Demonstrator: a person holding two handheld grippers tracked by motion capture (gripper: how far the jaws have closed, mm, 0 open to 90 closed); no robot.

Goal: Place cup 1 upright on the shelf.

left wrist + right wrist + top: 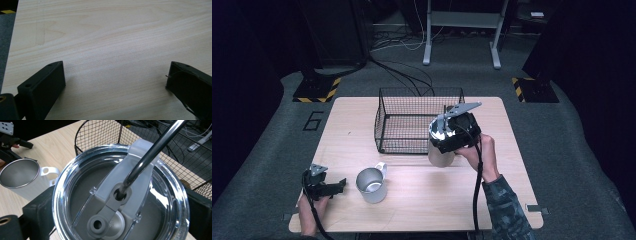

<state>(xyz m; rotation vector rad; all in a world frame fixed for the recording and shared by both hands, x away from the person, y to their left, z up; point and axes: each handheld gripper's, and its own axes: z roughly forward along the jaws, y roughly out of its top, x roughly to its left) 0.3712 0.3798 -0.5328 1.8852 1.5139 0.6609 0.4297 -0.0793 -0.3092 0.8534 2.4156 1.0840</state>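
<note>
Right hand-held gripper [447, 145]: clamped on the lidded tumbler [120, 195], beside the wire basket [419, 120].
Left hand-held gripper [337, 186]: gaped wide, near the tabletop's [422, 200] front-left corner.

This is a lab or test room set up for recording, not a home. A plain light-wood table [422, 200] stands alone on grey carpet [257, 165], ringed by dark stands whose bases carry yellow-and-black hazard tape [316, 90]. Loose cables [402, 75] trail across the floor, which bears a painted number six [313, 120].
</note>
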